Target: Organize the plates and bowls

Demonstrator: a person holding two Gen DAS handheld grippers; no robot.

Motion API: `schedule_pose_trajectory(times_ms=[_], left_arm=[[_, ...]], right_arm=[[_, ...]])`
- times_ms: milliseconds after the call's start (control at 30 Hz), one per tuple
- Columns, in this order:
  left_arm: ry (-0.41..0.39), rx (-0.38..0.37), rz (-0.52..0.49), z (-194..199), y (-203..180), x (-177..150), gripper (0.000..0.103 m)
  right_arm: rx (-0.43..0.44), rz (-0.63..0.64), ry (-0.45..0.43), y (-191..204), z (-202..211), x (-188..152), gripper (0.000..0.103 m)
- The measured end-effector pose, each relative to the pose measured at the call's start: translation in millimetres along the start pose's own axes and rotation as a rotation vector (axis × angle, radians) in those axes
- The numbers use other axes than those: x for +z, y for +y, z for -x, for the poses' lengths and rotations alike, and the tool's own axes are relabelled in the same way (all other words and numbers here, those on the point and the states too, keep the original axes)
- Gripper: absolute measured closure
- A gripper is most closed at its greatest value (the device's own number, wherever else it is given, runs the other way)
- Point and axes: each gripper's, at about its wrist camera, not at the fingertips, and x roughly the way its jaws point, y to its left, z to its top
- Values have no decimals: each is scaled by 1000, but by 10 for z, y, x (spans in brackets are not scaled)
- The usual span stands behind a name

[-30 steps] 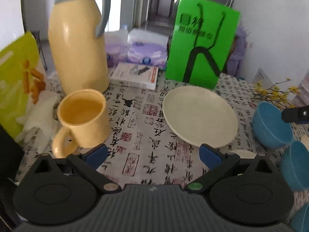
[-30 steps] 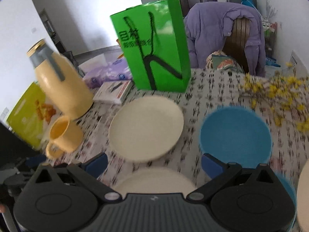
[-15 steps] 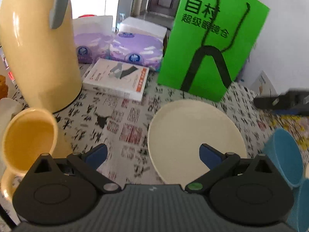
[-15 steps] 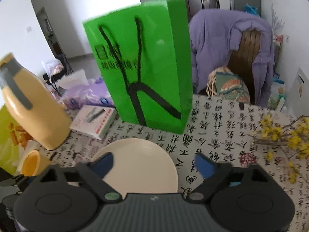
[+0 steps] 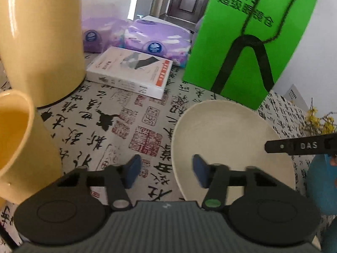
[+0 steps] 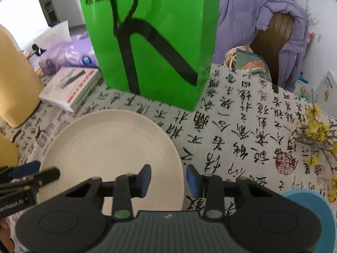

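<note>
A cream plate (image 5: 227, 139) lies flat on the calligraphy-print tablecloth in front of the green bag; it also shows in the right wrist view (image 6: 109, 151). My left gripper (image 5: 165, 172) is open and straddles the plate's left rim. My right gripper (image 6: 168, 179) is open and straddles the plate's right rim. Neither has closed on it. A blue bowl (image 6: 320, 208) sits at the right; it shows at the right edge of the left wrist view (image 5: 320, 185). The right gripper's finger (image 5: 294, 146) reaches in over the plate.
A green paper bag (image 5: 248, 40) stands behind the plate. A yellow thermos (image 5: 40, 40) and yellow mug (image 5: 19, 147) are at left. A white book (image 5: 130, 71) and purple tissue packs (image 5: 151, 40) lie behind. Yellow flowers (image 6: 313, 135) lie at right.
Both grippers moved forward and down to the cream plate, one at each side rim. Both sets of fingers have narrowed from wide open.
</note>
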Motion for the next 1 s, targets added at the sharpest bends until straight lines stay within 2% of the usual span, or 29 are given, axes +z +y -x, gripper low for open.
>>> schedule_pose_trajectory(times_ms=[33,67,100,133,200,367,567,800,1000], left_arm=[[-4,1,-3,0,-11,-3,57],[-2,1,-5,-4,-22,-1,63],[-4,2,-7,-16,-28,-1,70],[2,-1,-8,-27,-33,1,83],[4,-22,-4,-34,-43,4,90],[-2,1,-5,-20,-76,-4,90],[-35,24,-15,148,-78,46,90],[-78,38,-32,608,-88,53,90],[-92,35,-40,1113,-76,-86,90]], right_arm=[[-3,-1,9,-1,-32,-3,70],[-4,-4,14,-2,-59,-3,76],[-3,-8,6,-13,-66,-5,77],[1,-15,1,-28,-61,-4,78],[5,-24,-1,-47,-60,1,82],[5,-23,-2,-41,-25,-23,86],[12,-19,-31,46,147,-18,86],[30,-3,-77,189,576,-52,87],[45,11,-95,346,1022,-282,87]])
